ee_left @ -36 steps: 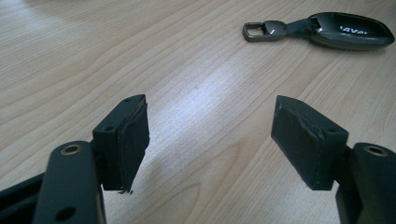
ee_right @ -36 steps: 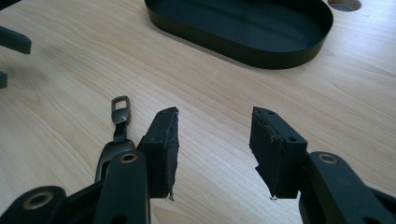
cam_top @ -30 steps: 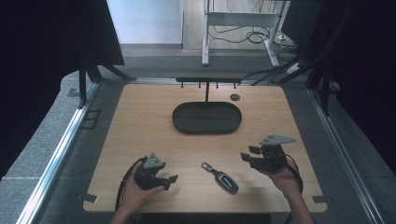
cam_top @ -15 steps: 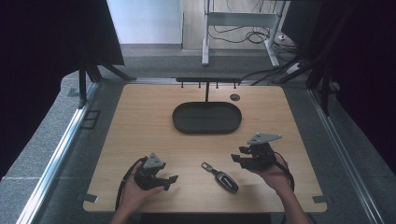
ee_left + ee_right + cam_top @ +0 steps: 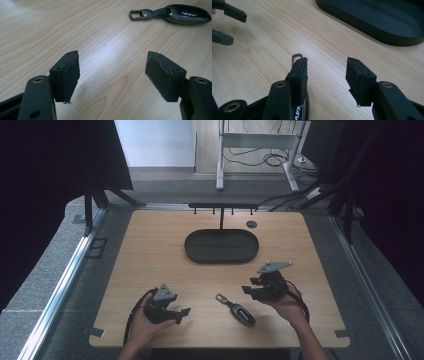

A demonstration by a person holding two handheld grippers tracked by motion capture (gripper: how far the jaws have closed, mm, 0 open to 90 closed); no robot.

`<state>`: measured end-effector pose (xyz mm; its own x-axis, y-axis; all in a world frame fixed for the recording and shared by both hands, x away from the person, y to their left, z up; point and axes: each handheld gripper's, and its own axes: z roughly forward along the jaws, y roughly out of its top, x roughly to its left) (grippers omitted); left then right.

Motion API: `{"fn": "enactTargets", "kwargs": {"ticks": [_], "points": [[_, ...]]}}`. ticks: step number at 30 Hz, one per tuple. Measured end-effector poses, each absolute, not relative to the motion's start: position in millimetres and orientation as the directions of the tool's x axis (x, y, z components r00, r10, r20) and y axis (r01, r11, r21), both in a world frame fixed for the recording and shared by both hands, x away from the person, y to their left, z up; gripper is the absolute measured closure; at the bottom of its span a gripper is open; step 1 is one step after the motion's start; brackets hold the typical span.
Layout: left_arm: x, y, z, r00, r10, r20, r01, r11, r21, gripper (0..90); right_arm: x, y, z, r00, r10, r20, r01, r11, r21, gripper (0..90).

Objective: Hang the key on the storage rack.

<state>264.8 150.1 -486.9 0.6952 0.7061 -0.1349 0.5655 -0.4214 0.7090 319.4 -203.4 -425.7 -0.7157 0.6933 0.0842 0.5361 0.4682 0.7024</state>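
A dark car key fob (image 5: pixel 238 310) with a metal ring lies flat on the wooden table (image 5: pixel 150 250), near the front edge between the two hands. My left gripper (image 5: pixel 181 315) rests low on the table to its left, jaws open and empty. From the left gripper (image 5: pixel 112 67) the fob (image 5: pixel 186 15) lies ahead to the upper right. My right gripper (image 5: pixel 251 285) hovers just right of the fob, open. In the right gripper (image 5: pixel 327 72) view nothing lies between the jaws. The fob's ring (image 5: pixel 296 56) pokes out beyond the left jaw and its body (image 5: pixel 300 111) lies under that jaw.
A black oval tray (image 5: pixel 221 256) sits empty at the table's middle back, with a small black rack with hooks (image 5: pixel 222 206) behind it. The tray (image 5: pixel 362 25) is close ahead of the right gripper. The left gripper's jaws (image 5: pixel 227 22) show at far left.
The right hand has carried its gripper leftward and slightly down, from the table's right side to beside the key fob. The left gripper and the fob have stayed put.
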Motion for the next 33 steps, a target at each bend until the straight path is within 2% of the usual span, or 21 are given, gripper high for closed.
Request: {"fn": "enactTargets", "kwargs": {"ticks": [20, 33], "points": [[264.7, 151.2, -486.2, 0.698, 0.702, -0.139, 0.563, -0.419, 0.712, 28.4, 328.0, -166.5, -432.8, -0.758, 0.649, 0.065, 0.547, 0.578, 0.605, 56.8], [264.4, 149.5, -486.4, 0.705, 0.696, -0.136, 0.56, -0.428, 0.71, 28.4, 330.5, -154.5, -439.1, -0.769, 0.635, 0.074, 0.559, 0.612, 0.56, 58.1]]}}
